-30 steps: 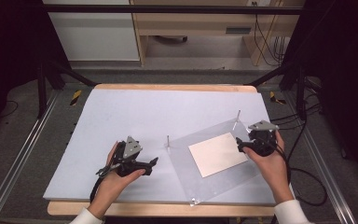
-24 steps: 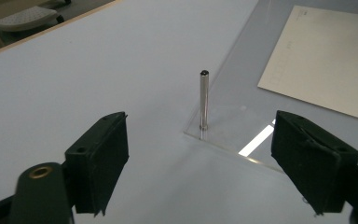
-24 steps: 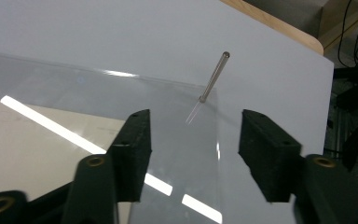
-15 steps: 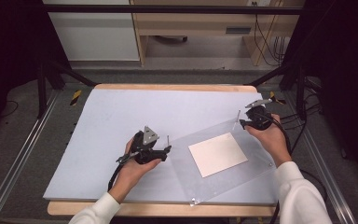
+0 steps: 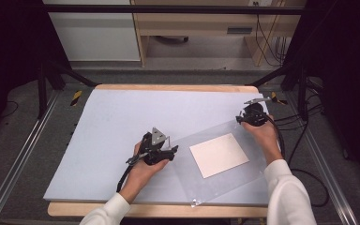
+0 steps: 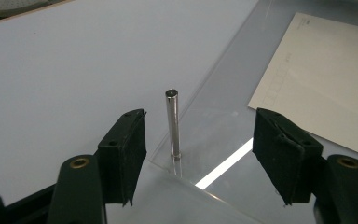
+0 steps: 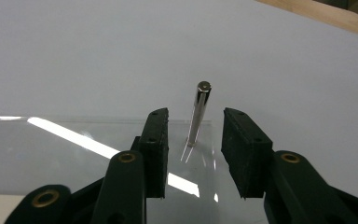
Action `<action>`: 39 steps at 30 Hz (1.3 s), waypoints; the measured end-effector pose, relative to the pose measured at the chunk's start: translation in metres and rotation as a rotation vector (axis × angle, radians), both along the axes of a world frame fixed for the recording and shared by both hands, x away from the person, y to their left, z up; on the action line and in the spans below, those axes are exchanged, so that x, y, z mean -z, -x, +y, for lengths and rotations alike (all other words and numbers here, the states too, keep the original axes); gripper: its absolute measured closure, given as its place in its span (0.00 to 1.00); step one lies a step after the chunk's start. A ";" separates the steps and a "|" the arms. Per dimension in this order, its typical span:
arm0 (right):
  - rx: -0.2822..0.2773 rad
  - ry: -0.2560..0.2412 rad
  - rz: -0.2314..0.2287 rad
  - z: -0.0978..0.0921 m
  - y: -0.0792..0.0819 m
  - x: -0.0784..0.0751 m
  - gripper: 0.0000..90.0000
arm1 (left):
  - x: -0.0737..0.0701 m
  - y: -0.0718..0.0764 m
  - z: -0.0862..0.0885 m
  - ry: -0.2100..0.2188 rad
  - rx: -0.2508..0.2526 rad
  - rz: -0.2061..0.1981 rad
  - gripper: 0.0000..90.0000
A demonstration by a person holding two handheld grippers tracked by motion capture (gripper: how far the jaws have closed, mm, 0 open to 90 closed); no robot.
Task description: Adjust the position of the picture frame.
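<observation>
Dark room walls stand around a pale blue tabletop (image 5: 108,122) where a clear plastic sheet (image 5: 243,173) lies flat with a white paper (image 5: 219,154) under or on it; which one cannot be told. Two thin metal pins stand up at the sheet's corners. The left hand-held gripper (image 6: 200,154) has its jaws spread wide around the left pin (image 6: 173,126), one jaw on each side, not touching it. The right hand-held gripper (image 7: 193,149) has its jaws spread less, close on both sides of the right pin (image 7: 199,114), also not touching. So both grippers are lined up, but no pin is pinched yet; grabbing and lifting likely come next. In the high view the left hand (image 5: 145,166) reaches in from below, low on the tabletop, and the right hand (image 5: 262,133) stretches farther forward to the sheet's far corner.
</observation>
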State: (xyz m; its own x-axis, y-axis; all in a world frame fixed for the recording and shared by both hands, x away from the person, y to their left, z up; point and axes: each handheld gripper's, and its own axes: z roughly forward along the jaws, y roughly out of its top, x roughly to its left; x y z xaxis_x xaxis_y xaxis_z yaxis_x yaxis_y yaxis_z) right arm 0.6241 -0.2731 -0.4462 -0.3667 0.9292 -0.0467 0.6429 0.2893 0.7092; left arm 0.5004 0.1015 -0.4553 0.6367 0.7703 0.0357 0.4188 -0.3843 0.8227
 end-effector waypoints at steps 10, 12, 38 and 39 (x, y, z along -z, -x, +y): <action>0.036 -0.021 0.011 0.000 -0.009 0.014 0.74 | 0.003 -0.001 -0.001 0.010 0.009 0.018 0.51; 0.041 -0.034 0.004 0.000 -0.010 0.015 0.77 | 0.003 0.000 -0.001 0.004 0.005 0.008 0.52; 0.031 -0.015 -0.009 0.005 -0.013 0.020 0.95 | 0.015 -0.013 0.001 -0.013 -0.007 0.018 0.76; 0.032 -0.016 -0.009 0.005 -0.013 0.020 0.95 | 0.015 -0.015 0.001 -0.011 -0.010 0.017 0.79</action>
State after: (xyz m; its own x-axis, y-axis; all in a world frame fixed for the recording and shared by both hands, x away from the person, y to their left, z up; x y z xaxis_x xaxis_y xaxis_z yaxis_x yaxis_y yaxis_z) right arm 0.6369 -0.2683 -0.4657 -0.3366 0.9410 -0.0351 0.6454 0.2577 0.7191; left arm 0.5153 0.1027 -0.4704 0.6294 0.7763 0.0334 0.4368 -0.3890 0.8111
